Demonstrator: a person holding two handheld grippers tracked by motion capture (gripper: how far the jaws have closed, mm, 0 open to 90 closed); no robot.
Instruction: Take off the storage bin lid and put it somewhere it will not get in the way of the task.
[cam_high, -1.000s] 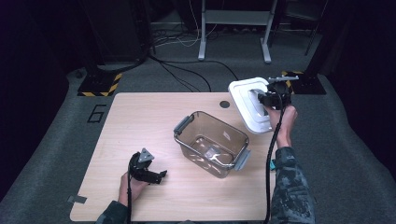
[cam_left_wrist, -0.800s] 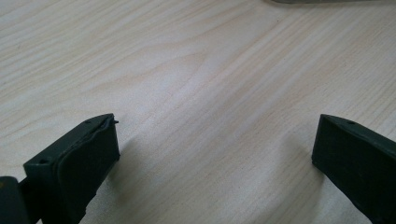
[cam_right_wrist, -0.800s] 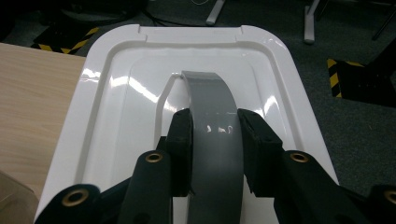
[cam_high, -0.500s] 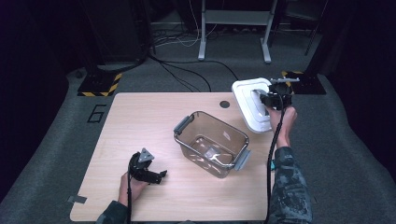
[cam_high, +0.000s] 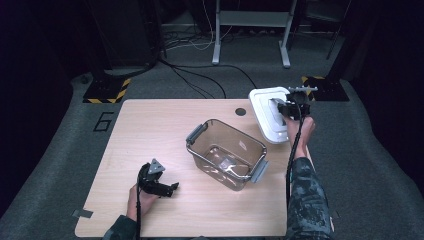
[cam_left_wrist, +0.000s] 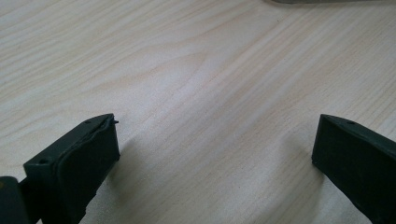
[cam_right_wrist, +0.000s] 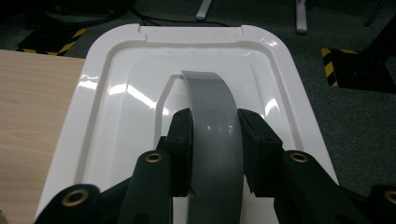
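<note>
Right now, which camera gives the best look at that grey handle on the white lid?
The right gripper view: the grey handle arches up close between the right gripper's jaws, clamped, on the white lid. In the high view it's small, mostly behind the gripper. The left gripper view looks at the table.

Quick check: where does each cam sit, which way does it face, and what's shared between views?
High view: above the person's side, facing forward and down on the table, bin and lid; both forearms and the left gripper show.
Left gripper view: low over bare table, along its open jaws.
Right gripper view: looks along the right gripper, its jaws shut on the lid's grey handle.
Shared: lid and right gripper in the high and right gripper views.
</note>
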